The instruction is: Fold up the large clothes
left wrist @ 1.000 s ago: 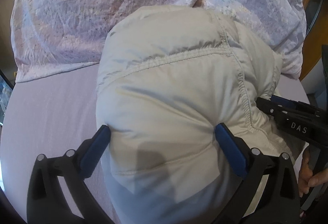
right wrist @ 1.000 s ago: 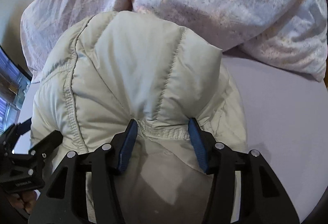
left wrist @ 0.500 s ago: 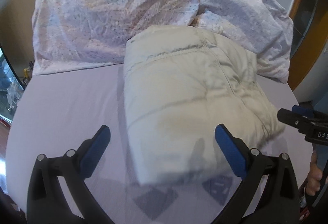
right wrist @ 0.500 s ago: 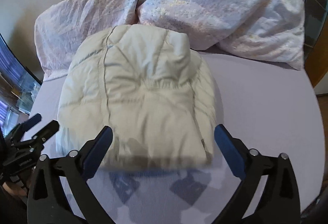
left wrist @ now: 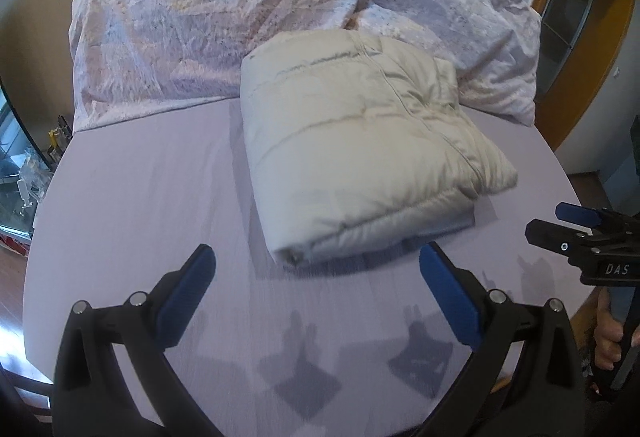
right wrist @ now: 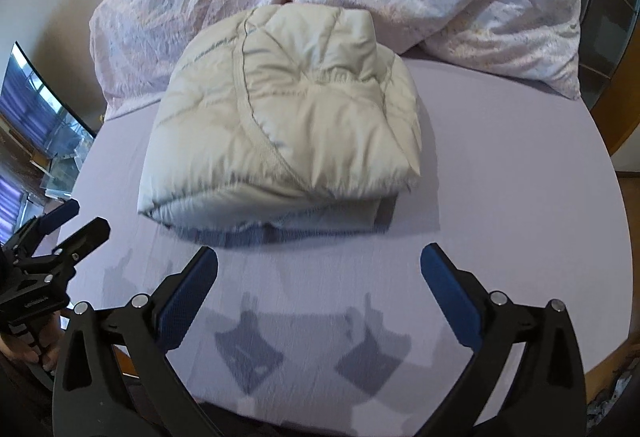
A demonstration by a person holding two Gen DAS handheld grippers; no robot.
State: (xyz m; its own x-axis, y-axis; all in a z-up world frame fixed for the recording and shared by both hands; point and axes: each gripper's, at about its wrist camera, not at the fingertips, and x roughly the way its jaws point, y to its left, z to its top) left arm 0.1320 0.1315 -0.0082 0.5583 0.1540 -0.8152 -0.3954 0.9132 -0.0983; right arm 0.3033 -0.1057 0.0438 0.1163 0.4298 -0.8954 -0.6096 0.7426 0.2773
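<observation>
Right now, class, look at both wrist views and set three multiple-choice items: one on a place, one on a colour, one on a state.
1. Where does the folded jacket lie?
A. on the floor
B. on the lilac sheet, in front of the crumpled duvet
C. in a basket

2. What colour are the gripper pads?
A. blue
B. red
C. green

3. How are the left gripper and right gripper?
A. both clamped on cloth
B. one shut
C. both open, empty

Key: B, sheet lies under it; A, the pads show blue; C, wide gaps, nothing between.
</observation>
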